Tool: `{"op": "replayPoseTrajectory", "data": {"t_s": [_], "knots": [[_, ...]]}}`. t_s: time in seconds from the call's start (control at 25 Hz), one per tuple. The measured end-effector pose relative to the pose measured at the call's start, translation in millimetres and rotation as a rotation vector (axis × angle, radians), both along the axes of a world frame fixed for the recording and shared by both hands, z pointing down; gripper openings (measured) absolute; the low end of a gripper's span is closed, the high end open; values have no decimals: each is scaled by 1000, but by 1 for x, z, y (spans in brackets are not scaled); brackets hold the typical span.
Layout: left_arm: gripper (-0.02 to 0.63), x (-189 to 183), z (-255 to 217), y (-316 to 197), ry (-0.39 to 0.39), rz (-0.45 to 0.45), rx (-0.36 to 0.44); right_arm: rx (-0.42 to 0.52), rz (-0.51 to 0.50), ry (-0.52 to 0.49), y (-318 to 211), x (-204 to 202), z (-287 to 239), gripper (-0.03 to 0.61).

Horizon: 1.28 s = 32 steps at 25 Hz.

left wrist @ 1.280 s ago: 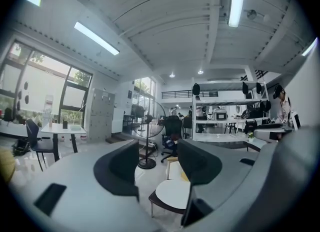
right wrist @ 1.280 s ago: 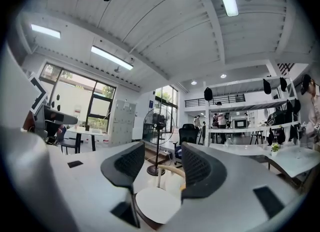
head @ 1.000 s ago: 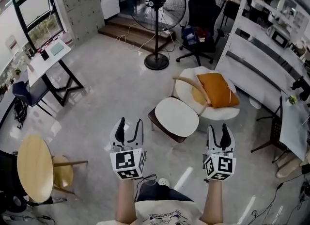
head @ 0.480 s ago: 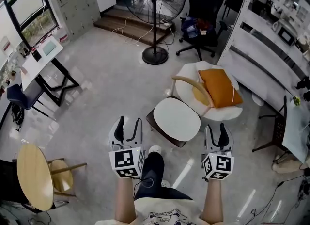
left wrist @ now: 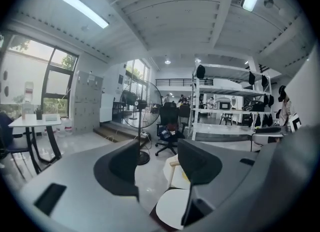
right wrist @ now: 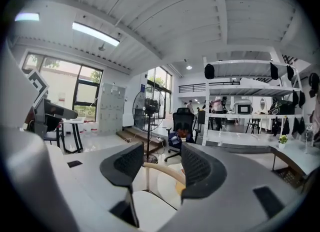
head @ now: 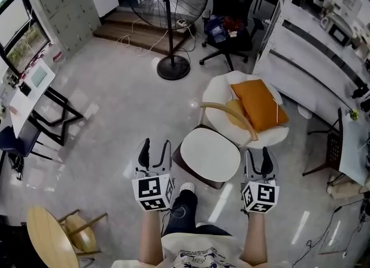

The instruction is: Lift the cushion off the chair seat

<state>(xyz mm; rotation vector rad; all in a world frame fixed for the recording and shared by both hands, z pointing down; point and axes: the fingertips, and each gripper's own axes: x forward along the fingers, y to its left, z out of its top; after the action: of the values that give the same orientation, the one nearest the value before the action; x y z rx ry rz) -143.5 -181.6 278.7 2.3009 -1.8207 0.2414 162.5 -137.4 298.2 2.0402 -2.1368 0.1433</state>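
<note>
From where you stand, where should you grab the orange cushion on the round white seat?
Probably pinch the orange rectangular cushion at its near short edge, coming from the right. It lies broad face up on the round white seat, so only its edges suit the open right gripper, and the curved wooden backrest bars its left side.

The left claw (head: 156,143) was pale grey with black pads, and its cube carried black-and-white square markers. Just right of it sat an oval white seat (head: 210,155), dark brown underneath, with a curved rail of pale wood (head: 229,112). Further ahead and right, an orange rectangular fabric cushion (head: 259,105) lay on a round white chair seat (head: 222,88). Far ahead stood a black pedestal fan (head: 173,67) on the glossy pale grey floor (head: 115,111).
</note>
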Motion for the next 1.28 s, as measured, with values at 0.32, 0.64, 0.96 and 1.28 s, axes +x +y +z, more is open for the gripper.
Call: {"op": "replayPoseTrajectory", "data": {"t_s": [0.32,0.64,0.96,1.28], "knots": [[238,-3,44,-123,2,80,-76,-68,79,20,-97,-2,38,251],[238,7,117,-202,-12,146,-166,-170,114,24,-155,3,108,252],[238,29,204,-229,-28,188,-278,-298,152,-17,-173,25,197,252],[238,40,286,-245,-58,183,-376,-456,171,-45,-179,45,297,253]]}}
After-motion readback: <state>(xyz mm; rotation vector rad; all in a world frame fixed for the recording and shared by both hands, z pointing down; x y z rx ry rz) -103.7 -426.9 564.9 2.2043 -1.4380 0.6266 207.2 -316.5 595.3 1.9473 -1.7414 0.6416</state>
